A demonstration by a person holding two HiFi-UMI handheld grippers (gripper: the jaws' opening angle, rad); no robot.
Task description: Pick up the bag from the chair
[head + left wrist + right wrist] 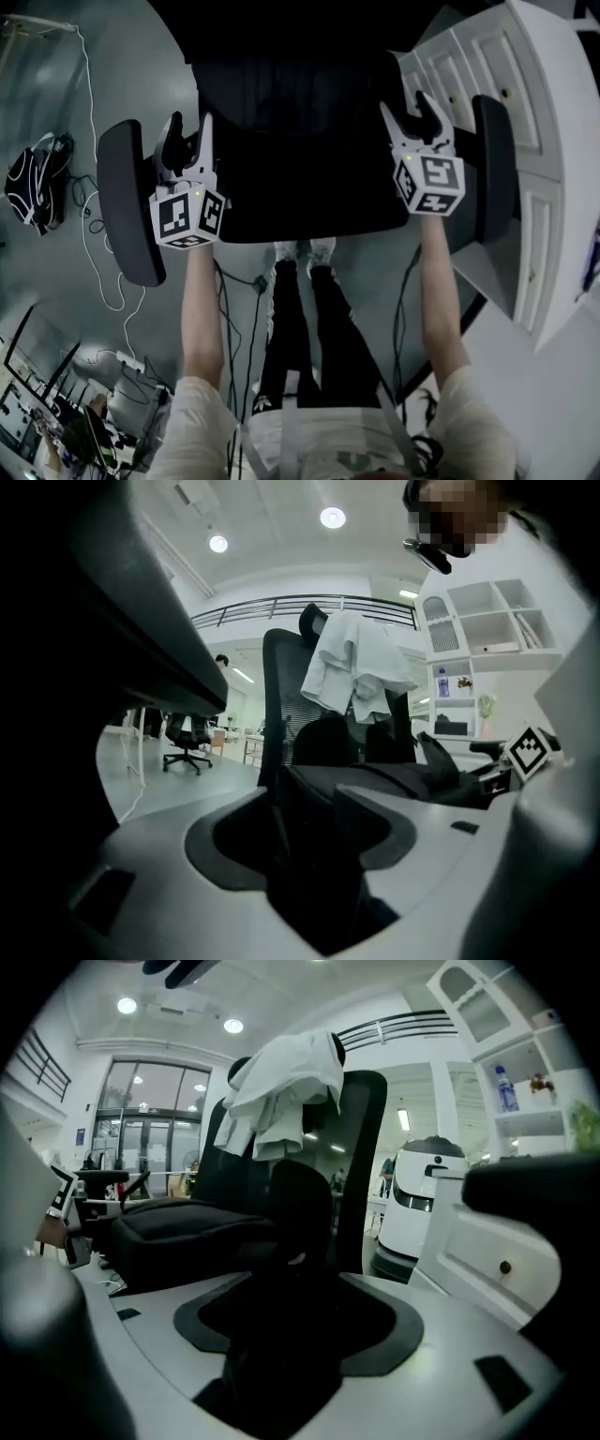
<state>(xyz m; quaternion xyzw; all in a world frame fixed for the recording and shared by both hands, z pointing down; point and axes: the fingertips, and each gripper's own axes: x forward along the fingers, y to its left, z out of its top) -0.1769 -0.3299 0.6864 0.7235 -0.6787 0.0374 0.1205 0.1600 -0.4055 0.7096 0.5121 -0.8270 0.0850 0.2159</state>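
A flat black bag point(394, 778) lies on the seat of a black office chair point(281, 705); the right gripper view also shows the bag point(183, 1232). From the head view the bag blends into the dark seat point(300, 202). My left gripper point(187, 136) hovers at the seat's left edge beside the left armrest point(127, 202), jaws spread apart. My right gripper point(412, 111) stands at the seat's right edge by the right armrest point(495, 169), jaws also apart. The bag lies between the two grippers. Neither gripper visibly holds anything.
A white garment point(281, 1091) hangs over the chair back. A white cabinet point(525, 103) with drawers stands close on the right. On the floor to the left lie a dark backpack point(36, 183) and a white cable point(94, 234). My legs point(300, 319) are in front of the seat.
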